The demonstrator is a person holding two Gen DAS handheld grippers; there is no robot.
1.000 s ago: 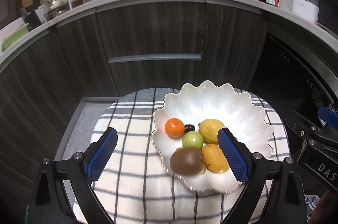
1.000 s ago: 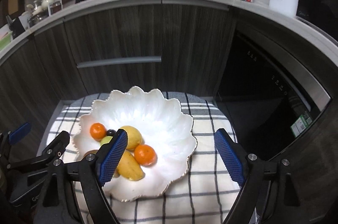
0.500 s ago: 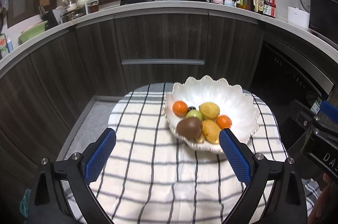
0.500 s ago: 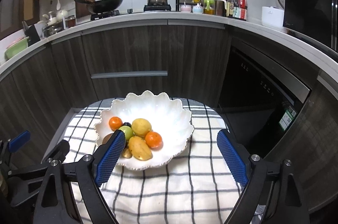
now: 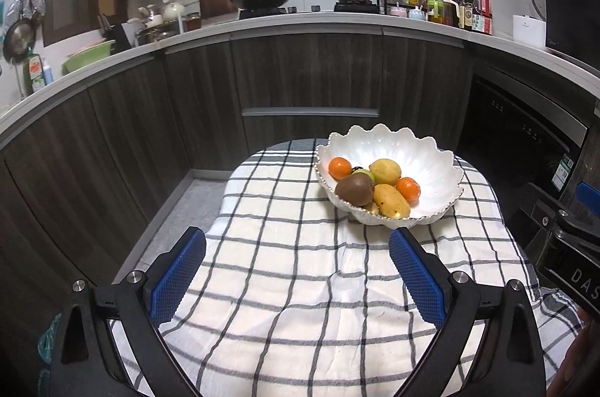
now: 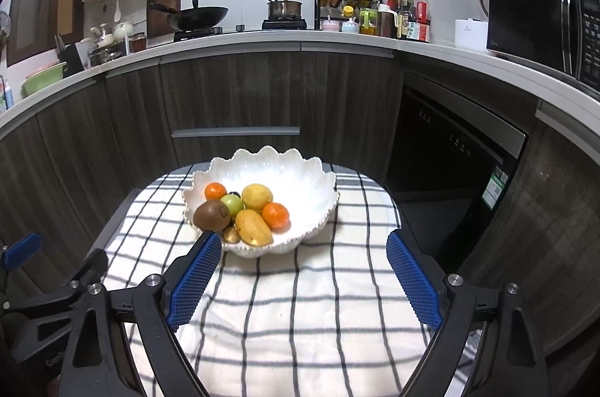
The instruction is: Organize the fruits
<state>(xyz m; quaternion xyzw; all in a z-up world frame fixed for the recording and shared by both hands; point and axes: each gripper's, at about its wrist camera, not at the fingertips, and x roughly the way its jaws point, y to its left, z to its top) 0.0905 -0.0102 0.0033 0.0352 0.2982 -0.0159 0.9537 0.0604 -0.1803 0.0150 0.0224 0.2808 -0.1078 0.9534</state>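
Observation:
A white scalloped bowl (image 5: pixel 431 149) (image 6: pixel 300 172) sits at the far end of a checked cloth (image 5: pixel 300 284). It holds a brown kiwi (image 5: pixel 354 189) (image 6: pixel 212 215), a yellow mango (image 5: pixel 392 205) (image 6: pixel 253 226), a lemon (image 5: pixel 384 172) (image 6: pixel 257 196), two oranges (image 5: pixel 340 168) (image 6: pixel 275 215) and a small green fruit (image 6: pixel 231 204). My left gripper (image 5: pixel 296 239) hovers over the cloth short of the bowl, open and empty. My right gripper (image 6: pixel 303 241) stands wide open just in front of the bowl, with nothing between its blue pads (image 6: pixel 412 280).
The cloth covers a small rounded table (image 6: pixel 300 322) that drops off at the sides. Dark cabinets (image 5: pixel 311 78) curve behind it, with a dishwasher front (image 6: pixel 450 153) to the right. The counter above carries a wok (image 6: pixel 198 14), a pot (image 6: pixel 285 9), bottles (image 6: pixel 408 18) and a microwave (image 6: pixel 543 22).
Both grippers have drawn back from the bowl, which now looks smaller and farther away. More of the cloth and kitchen shows. The right gripper's jaws stand a little wider.

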